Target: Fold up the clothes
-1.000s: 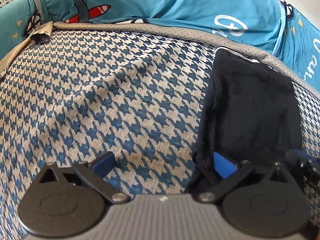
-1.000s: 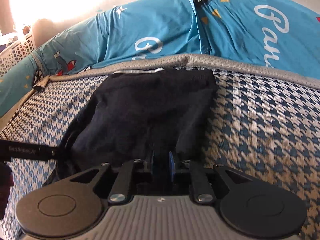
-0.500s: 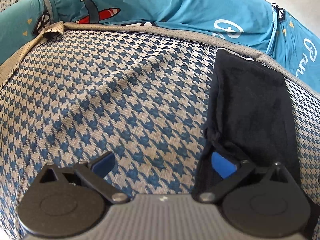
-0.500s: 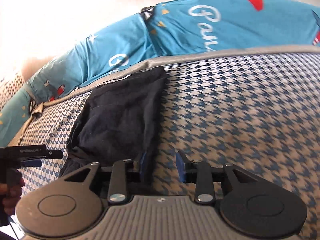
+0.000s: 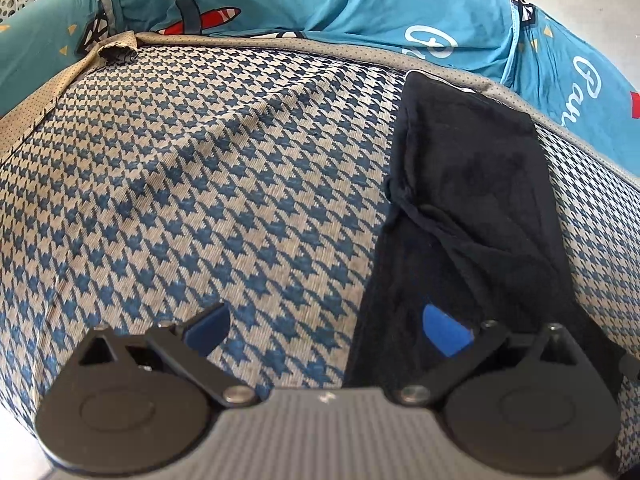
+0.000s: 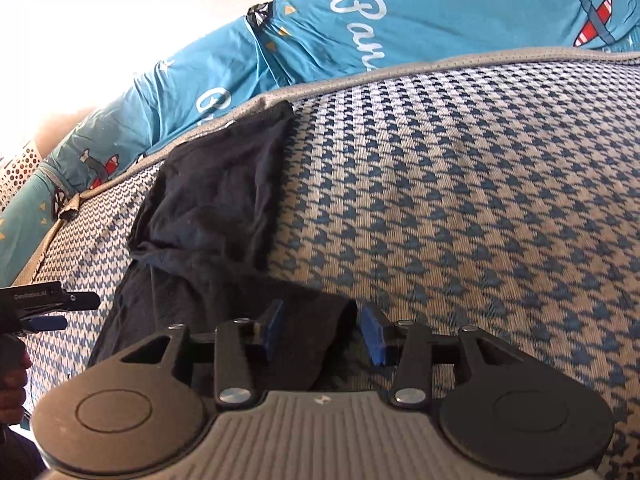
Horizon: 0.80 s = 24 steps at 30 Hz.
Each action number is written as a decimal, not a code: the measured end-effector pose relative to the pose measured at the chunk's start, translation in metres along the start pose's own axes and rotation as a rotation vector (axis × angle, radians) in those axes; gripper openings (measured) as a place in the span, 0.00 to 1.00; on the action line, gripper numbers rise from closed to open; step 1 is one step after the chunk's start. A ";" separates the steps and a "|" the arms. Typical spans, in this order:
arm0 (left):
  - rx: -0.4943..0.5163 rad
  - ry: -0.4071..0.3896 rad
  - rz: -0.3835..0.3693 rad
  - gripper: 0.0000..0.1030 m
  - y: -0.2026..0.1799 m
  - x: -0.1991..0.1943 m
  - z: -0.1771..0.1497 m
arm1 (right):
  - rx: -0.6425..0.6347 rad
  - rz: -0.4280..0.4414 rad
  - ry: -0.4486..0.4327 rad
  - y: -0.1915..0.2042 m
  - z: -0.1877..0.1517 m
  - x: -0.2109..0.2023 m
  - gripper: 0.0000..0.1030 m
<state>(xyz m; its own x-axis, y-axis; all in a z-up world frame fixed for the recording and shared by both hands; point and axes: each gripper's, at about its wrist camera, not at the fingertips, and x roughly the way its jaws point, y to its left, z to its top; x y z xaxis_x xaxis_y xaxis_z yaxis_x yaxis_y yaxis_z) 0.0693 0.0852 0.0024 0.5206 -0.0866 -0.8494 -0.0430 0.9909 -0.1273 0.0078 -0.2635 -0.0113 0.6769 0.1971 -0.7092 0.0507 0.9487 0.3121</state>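
The dark garment (image 6: 212, 200) lies folded into a long strip on the houndstooth mat (image 6: 460, 200), its far end at the mat's grey border. The right gripper (image 6: 322, 330) has just been opening; a fold lies loose between its parted jaws. The left gripper (image 5: 326, 330) stands wide open, holding nothing, at the garment's near end.

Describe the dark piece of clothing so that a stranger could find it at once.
Look at the blue-and-cream houndstooth mat with a grey border, in front of the turquoise printed sheet. On the mat lies a folded navy garment, a long strip reaching the far border. It is the only plain, dark, unpatterned cloth there.
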 end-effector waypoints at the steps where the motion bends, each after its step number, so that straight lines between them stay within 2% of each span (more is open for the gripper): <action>1: -0.001 -0.001 0.000 1.00 -0.001 -0.001 -0.003 | -0.002 0.000 0.004 0.000 -0.002 0.001 0.41; 5: -0.014 0.002 -0.002 1.00 -0.004 -0.003 -0.011 | -0.008 0.004 0.024 0.002 -0.006 0.011 0.43; 13: -0.045 0.011 0.003 1.00 -0.003 -0.005 -0.024 | -0.088 -0.038 -0.019 0.013 -0.012 0.022 0.45; 16: -0.061 0.009 0.003 1.00 0.000 -0.006 -0.027 | -0.104 -0.056 -0.038 0.014 -0.014 0.023 0.26; 18: -0.073 0.006 0.005 1.00 0.002 -0.007 -0.029 | -0.077 -0.030 -0.045 0.010 -0.013 0.021 0.12; 22: -0.098 -0.004 0.016 1.00 0.008 -0.011 -0.032 | -0.046 0.002 -0.080 0.011 -0.015 0.013 0.08; 24: -0.109 -0.010 0.022 1.00 0.012 -0.013 -0.033 | -0.042 0.048 -0.115 0.016 -0.018 0.004 0.08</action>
<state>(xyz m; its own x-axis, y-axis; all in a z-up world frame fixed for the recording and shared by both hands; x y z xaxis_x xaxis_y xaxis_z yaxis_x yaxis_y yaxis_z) 0.0340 0.0947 -0.0049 0.5271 -0.0632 -0.8475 -0.1467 0.9755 -0.1639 -0.0016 -0.2427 -0.0200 0.7577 0.2151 -0.6162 -0.0127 0.9488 0.3156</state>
